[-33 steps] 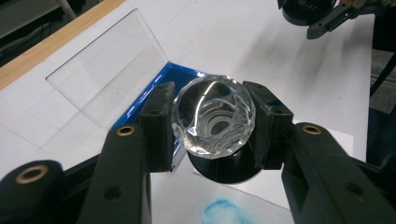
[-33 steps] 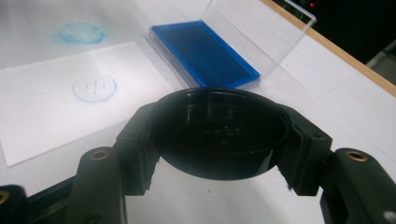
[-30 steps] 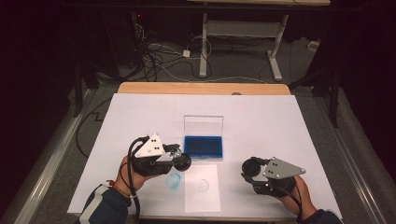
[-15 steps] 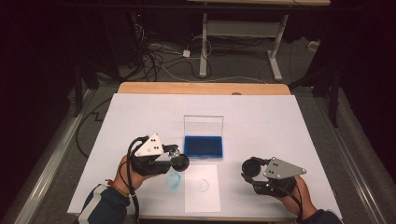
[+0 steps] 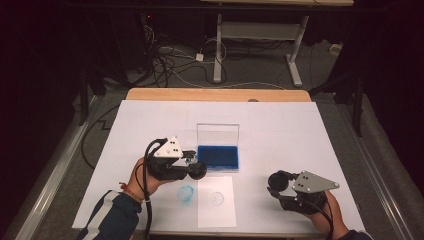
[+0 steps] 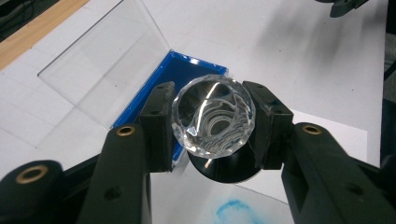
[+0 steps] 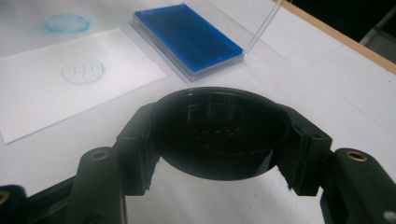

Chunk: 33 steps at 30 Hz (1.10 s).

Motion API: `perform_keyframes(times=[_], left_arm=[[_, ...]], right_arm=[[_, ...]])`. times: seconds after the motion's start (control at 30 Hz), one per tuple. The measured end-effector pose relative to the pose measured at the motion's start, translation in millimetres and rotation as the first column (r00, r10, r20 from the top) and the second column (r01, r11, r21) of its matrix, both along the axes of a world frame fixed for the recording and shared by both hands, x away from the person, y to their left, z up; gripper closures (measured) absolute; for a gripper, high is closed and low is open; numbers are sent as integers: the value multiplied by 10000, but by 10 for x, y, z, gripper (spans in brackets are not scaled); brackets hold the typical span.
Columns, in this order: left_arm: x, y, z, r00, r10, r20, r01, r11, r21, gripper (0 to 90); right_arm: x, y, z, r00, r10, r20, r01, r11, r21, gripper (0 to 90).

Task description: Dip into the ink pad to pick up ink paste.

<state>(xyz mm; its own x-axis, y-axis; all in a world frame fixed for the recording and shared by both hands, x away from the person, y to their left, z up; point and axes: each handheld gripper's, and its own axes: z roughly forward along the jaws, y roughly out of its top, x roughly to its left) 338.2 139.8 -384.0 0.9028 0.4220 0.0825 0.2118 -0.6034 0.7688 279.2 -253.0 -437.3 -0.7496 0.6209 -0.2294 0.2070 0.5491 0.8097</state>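
My left gripper is shut on a stamp with a faceted clear handle and a black base. It hovers just left of the blue ink pad, whose clear lid stands open. At the near right, my right gripper is shut on a round black cap, hollow side up. A white card in front of the pad carries a faint round blue imprint.
A blue ink smudge marks the white table sheet left of the card. The wooden table edge runs along the back, with cables and a desk frame on the floor beyond.
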Motion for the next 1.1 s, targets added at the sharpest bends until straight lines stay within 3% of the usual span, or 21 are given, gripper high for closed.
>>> perform_keyframes(times=[0.17,0.3,0.4,0.67,1.1], left_arm=[[118,-60,137,10000,60,-9,-60,9999,144,551],[215,-148,197,10000,-45,-58,49,9977,678,551],[283,-211,214,9998,-110,-155,121,9972,736,550],[492,-471,153,10000,-92,11,91,9933,1153,550],[787,-688,-56,9984,-28,-572,108,9900,1404,550]], right_arm=[[12,-30,-15,9999,-119,-102,118,9999,-79,387],[1,-27,-1,9999,-74,-85,74,10000,-17,387],[-9,-14,-8,10000,-20,-92,19,9999,-128,386],[-9,5,-19,9998,56,-178,-59,9998,-171,386],[-8,-7,-50,9993,31,-369,-37,9999,-149,386]])
